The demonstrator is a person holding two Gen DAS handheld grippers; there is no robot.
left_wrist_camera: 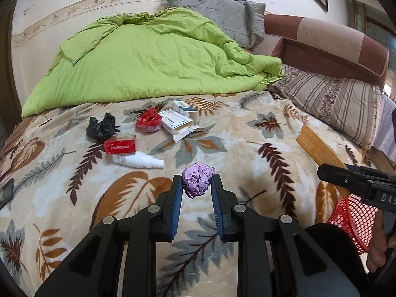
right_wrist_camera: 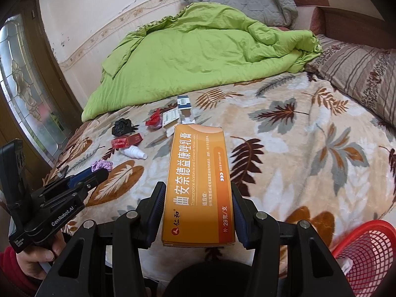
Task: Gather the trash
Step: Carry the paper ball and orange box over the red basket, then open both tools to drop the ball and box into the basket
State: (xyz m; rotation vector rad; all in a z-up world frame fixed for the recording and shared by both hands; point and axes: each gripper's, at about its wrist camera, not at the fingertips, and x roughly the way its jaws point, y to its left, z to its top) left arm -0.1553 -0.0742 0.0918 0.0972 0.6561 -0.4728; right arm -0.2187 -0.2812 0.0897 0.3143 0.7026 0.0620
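My left gripper (left_wrist_camera: 197,182) is shut on a crumpled purple paper ball (left_wrist_camera: 197,179), held above the leaf-patterned blanket (left_wrist_camera: 247,133); the ball (right_wrist_camera: 101,165) also shows at the left gripper's tips in the right wrist view. My right gripper (right_wrist_camera: 198,188) is shut on a long orange medicine box (right_wrist_camera: 198,188), whose far end (left_wrist_camera: 319,146) pokes out at the right of the left wrist view. A red mesh basket (right_wrist_camera: 368,252) stands at the bed's near right edge. On the blanket farther off lie a black bag (left_wrist_camera: 101,127), a red cigarette pack (left_wrist_camera: 120,146), a white spray bottle (left_wrist_camera: 138,160), a red wrapper (left_wrist_camera: 148,121) and white cartons (left_wrist_camera: 179,121).
A rumpled green quilt (left_wrist_camera: 148,57) covers the far half of the bed, with a grey pillow (left_wrist_camera: 222,12) behind it and a striped pillow (left_wrist_camera: 341,104) at the right. A brown headboard (left_wrist_camera: 334,47) runs along the right. A glazed door (right_wrist_camera: 22,94) stands at the left.
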